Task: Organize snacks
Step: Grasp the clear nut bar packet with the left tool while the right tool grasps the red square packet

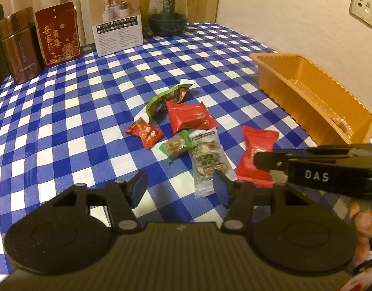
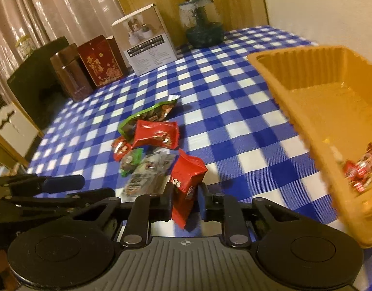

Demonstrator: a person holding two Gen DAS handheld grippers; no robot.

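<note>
Left gripper (image 1: 180, 188): black body, ribbed grey top plate, two round discs, silver pivot screws, blue finger pads (image 1: 140, 189). Right gripper (image 2: 184, 200) matched; white "DAS" lettering at right edge of left view. Bare fingers lower right.

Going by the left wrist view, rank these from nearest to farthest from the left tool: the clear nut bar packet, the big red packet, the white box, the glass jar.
1. Clear nut bar packet, just ahead of the left tool, toward its right finger.
2. Big red packet, mid-table in the pile.
3. White box, far edge, left of centre.
4. Glass jar, far edge, right of the box; close to the box's range.
</note>
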